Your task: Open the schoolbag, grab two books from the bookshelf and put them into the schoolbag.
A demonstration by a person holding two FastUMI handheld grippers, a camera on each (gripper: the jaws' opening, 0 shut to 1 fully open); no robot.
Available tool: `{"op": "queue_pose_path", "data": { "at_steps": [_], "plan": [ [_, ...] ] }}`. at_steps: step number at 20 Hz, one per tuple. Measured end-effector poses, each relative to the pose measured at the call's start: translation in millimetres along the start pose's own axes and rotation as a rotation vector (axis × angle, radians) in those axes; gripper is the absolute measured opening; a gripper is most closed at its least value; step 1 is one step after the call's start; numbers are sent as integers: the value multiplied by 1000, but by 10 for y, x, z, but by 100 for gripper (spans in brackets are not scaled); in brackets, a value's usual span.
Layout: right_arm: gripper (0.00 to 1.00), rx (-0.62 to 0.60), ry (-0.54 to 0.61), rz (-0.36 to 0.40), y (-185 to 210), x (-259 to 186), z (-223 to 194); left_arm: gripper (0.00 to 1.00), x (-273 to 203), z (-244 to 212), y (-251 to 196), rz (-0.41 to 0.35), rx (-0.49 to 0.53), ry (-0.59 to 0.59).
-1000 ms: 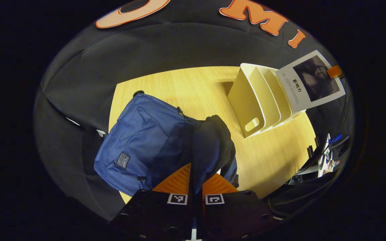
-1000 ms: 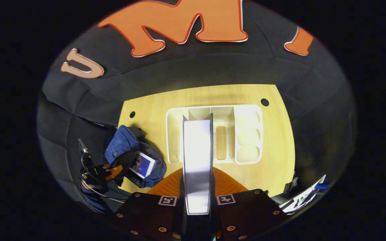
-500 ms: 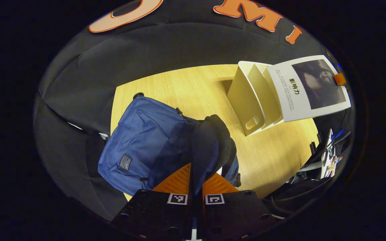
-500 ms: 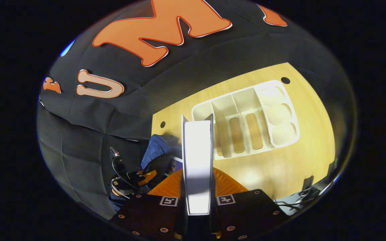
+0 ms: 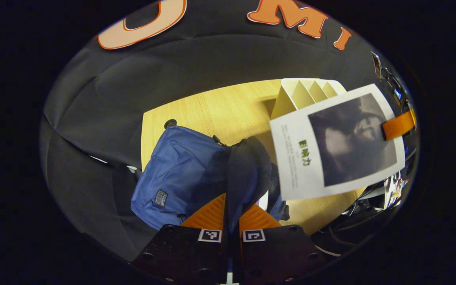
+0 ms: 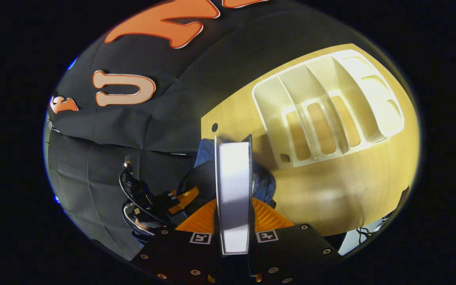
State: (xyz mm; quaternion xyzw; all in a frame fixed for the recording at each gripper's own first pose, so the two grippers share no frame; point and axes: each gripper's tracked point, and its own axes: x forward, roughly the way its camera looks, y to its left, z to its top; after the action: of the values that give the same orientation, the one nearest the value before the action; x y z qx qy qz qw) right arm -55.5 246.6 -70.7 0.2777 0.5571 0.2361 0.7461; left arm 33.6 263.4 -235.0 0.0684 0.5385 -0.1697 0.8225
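The blue schoolbag lies on the wooden table. My left gripper is shut on its dark flap and holds that flap up. A white book with a dark photo cover hangs just right of the flap, above the table, with one of my right gripper's fingers on its far edge. In the right gripper view my right gripper is shut on this book, seen edge-on. The bag lies partly hidden behind it, and the left gripper is at the bag's left.
The cream bookshelf stands at the back right of the table; its slots hold no books. A round cable hole sits near the bag. Cables and gear crowd the table's right edge.
My right gripper has carried the book away from the bookshelf toward the bag; it now looms large beside the flap. The left gripper has kept its hold on the flap.
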Motion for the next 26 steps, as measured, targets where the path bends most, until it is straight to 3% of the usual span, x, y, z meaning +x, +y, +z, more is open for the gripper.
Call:
{"op": "queue_pose_path", "data": {
  "at_steps": [7,18,26],
  "plan": [
    [26,52,34,53,148,564,-309,5,-78,45,11,21,5,-15],
    [26,68,21,4,187,1470,-475,5,-119,73,-17,23,11,-20],
    [26,51,29,41,447,1851,-579,5,-127,105,-9,34,19,-39]
  ]
}}
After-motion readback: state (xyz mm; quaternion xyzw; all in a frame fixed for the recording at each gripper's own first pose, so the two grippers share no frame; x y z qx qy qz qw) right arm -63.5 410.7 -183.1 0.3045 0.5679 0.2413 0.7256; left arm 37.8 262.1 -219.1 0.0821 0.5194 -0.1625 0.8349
